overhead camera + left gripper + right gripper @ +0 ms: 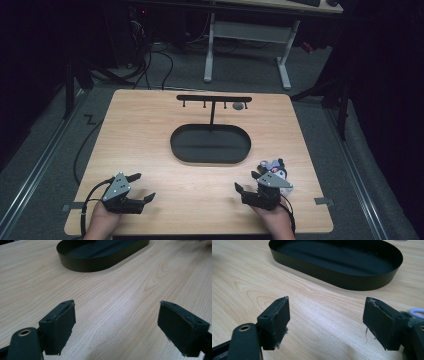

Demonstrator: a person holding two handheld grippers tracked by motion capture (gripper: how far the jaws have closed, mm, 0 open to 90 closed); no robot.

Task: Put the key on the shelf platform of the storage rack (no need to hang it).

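Plush toy (274, 169): small, grey, white and dark, lying on the tabletop (150, 130) near its right edge, just beyond and touching or just beside the right gripper (248, 181); a bit of it with a pale blue ring shows at the right edge of the right gripper view (417, 313).
Toy's long axis: too small and partly hidden to tell; which way it points cannot be made out.
Right gripper: held low over the near right of the tabletop, pointing toward the oval tray; fingers (278, 322) stand apart with bare wood between them, holding nothing.
Left gripper (142, 187): near left of the tabletop, aimed up and right toward the tray; fingers (60, 326) wide apart, nothing between them.
Oval tray (210, 157): black, shallow, mid-table, long axis running left to right.
Rack (214, 98): black T-shaped stand behind the tray, crossbar parallel to the tray's long axis, with small hooks beneath.
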